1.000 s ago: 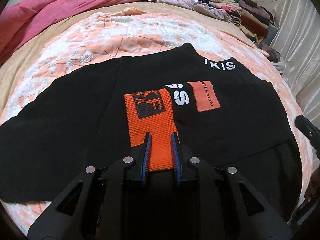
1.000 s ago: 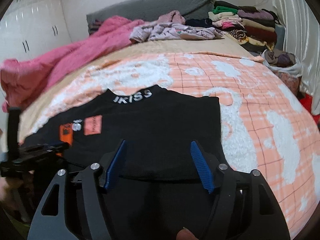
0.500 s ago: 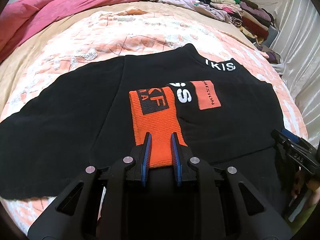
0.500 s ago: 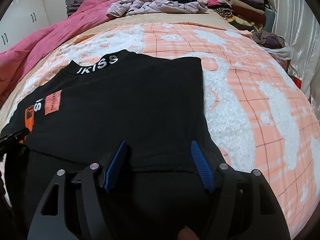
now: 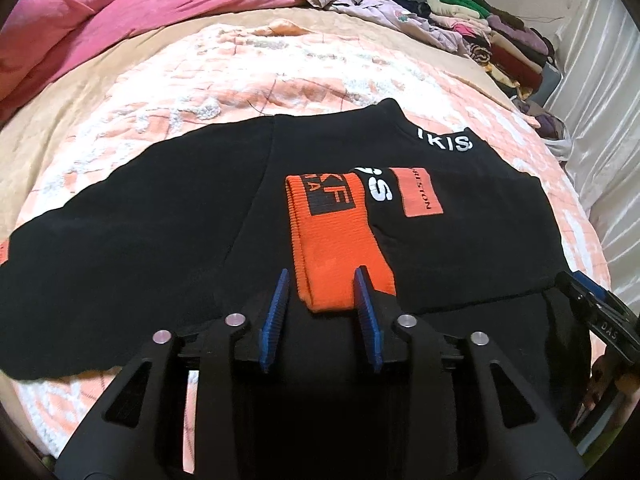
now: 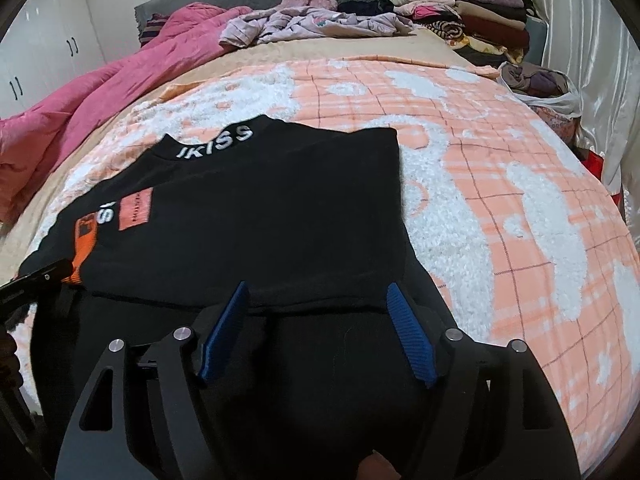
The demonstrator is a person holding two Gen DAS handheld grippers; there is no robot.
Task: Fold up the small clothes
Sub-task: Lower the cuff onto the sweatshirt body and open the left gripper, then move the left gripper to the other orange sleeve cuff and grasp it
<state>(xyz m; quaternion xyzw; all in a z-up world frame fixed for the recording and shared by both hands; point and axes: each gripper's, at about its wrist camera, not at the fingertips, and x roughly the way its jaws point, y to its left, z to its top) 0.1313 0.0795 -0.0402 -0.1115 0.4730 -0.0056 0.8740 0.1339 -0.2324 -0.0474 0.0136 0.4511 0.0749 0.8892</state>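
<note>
A black sweatshirt [image 5: 160, 216] with a white-lettered collar lies flat on the bed, its right sleeve folded across the chest so the orange cuff [image 5: 336, 240] points toward me. My left gripper [image 5: 322, 280] is open, its blue pads either side of the cuff's near end and not pinching it. My right gripper [image 6: 316, 292] is open wide over the sweatshirt [image 6: 280, 216], at a folded edge near its right side, holding nothing. The right gripper also shows at the right edge of the left wrist view [image 5: 600, 312].
An orange and white plaid blanket [image 6: 500, 184] covers the bed. A pink quilt [image 5: 100, 12] lies at the back left. Loose lilac clothes [image 6: 312, 20] and a stack of folded clothes [image 6: 472, 12] sit at the back right. A white bag of clothes [image 6: 540, 84] is at the right.
My left gripper has opened and let go of the orange cuff, which now lies on the shirt. My right gripper stays open over the shirt's right side and has shifted a little.
</note>
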